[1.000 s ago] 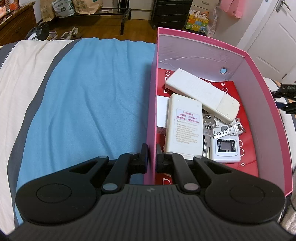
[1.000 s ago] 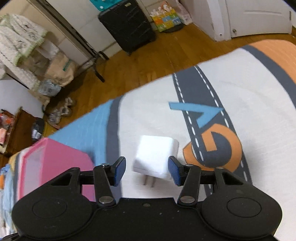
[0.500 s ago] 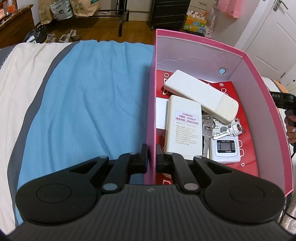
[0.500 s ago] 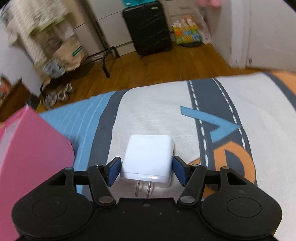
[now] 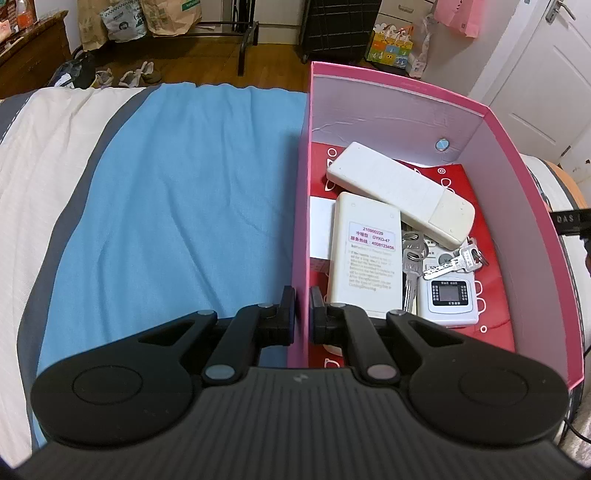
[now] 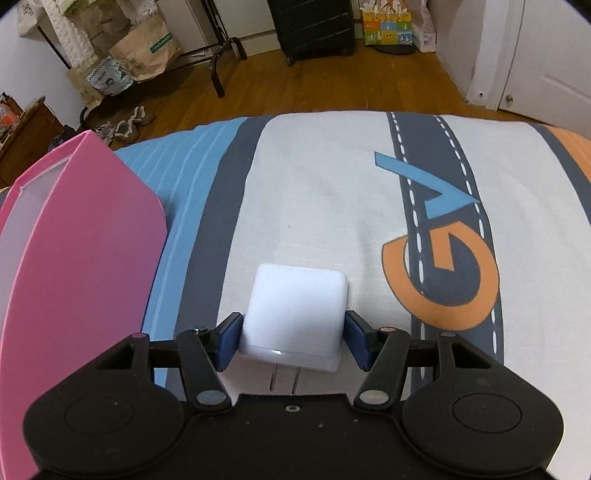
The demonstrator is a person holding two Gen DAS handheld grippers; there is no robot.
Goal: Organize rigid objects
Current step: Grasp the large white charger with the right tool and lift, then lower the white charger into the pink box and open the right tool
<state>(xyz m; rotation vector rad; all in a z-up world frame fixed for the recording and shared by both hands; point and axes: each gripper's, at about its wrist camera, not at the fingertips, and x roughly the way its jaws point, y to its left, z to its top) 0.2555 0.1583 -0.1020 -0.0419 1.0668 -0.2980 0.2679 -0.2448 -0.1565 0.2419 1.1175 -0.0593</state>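
Note:
A pink box (image 5: 517, 206) stands on the bed. My left gripper (image 5: 303, 310) is shut on its left wall near the front corner. Inside lie two white remotes (image 5: 399, 192) (image 5: 364, 254), a bunch of keys (image 5: 413, 258) and a small white device with a screen (image 5: 448, 299). In the right wrist view a white plug charger (image 6: 295, 306) lies flat on the bedspread, prongs towards the camera. My right gripper (image 6: 293, 341) is open and straddles it, a blue pad close to each side. The pink box (image 6: 81, 258) is to its left.
The bedspread (image 6: 332, 206) has blue, grey and white stripes and an orange letter print. Past the bed's far edge are a wooden floor, a black suitcase (image 6: 314, 26), paper bags (image 6: 144, 48), shoes and a white door (image 5: 546, 74).
My right gripper rolled level, opened wider and slid forward, so the charger now sits between its pads. The left gripper kept its grip on the box wall and stayed in place.

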